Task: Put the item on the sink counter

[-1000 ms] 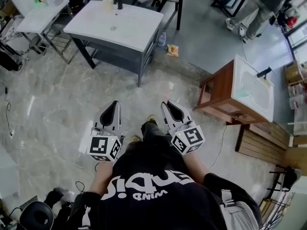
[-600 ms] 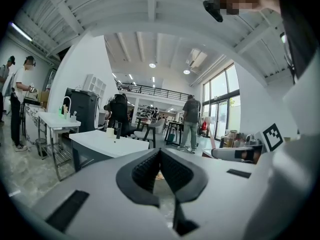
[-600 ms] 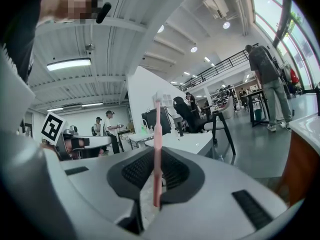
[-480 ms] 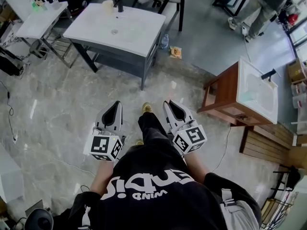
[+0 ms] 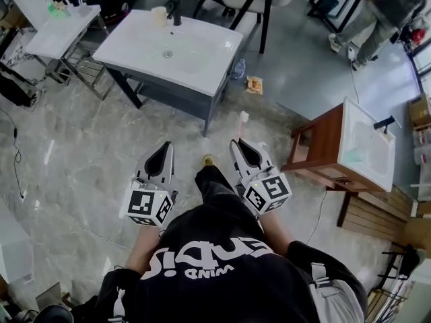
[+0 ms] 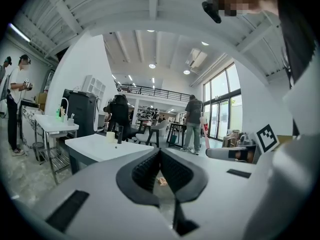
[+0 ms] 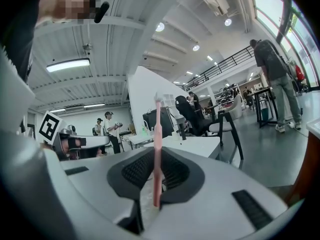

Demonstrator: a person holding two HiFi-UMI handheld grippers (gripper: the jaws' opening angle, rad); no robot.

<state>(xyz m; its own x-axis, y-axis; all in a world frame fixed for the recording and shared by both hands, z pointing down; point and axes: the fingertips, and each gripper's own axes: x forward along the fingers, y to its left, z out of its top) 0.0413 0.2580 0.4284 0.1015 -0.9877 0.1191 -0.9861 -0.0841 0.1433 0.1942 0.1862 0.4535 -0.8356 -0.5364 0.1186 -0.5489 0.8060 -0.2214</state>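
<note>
Item: pink toothbrush (image 7: 157, 149), upright, clamped in right tongs (image 5: 237, 145), well short of the sink worktop (image 5: 202, 66). Left tongs (image 5: 162, 147) together, empty. Handling: hold firm on approach; lay brush on bare worktop, clear of cup (image 5: 159, 15).

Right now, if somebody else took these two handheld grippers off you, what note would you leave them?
Right gripper: shut on a pink toothbrush, which stands upright between the jaws.
Left gripper: jaws together, nothing in them.
Sink counter: the white one on the dark stand, ahead across open floor, not yet within reach.
Done: toothbrush is in hand.
Left: walk up to the counter and lay the toothbrush on its top.
</note>
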